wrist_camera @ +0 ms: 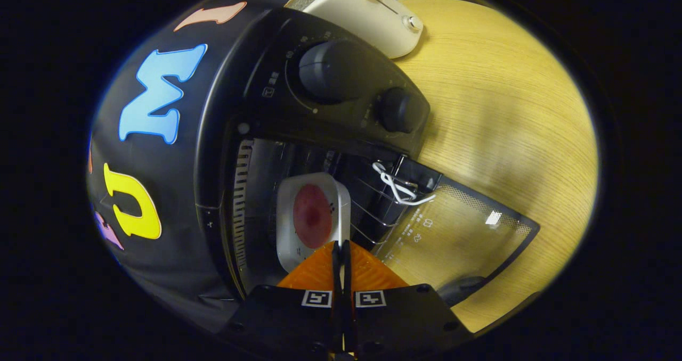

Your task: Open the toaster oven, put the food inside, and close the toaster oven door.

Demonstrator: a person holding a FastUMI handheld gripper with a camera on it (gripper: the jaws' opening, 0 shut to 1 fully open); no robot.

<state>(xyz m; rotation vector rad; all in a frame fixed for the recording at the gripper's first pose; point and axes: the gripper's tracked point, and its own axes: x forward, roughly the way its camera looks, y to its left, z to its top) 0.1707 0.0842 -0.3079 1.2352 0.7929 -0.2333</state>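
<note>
one tray (311, 220) in open oven (330, 116); claw (341, 252) closed.

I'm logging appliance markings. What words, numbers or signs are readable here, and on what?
"SUPER": on the white toaster, beside its lever.
Marks around the toaster oven's large knob: too small to read.
Small symbols on the open glass door: too blurred to read.
Gripper, fingers shut at the food tray's near rim: square coded markers, no words.
</note>
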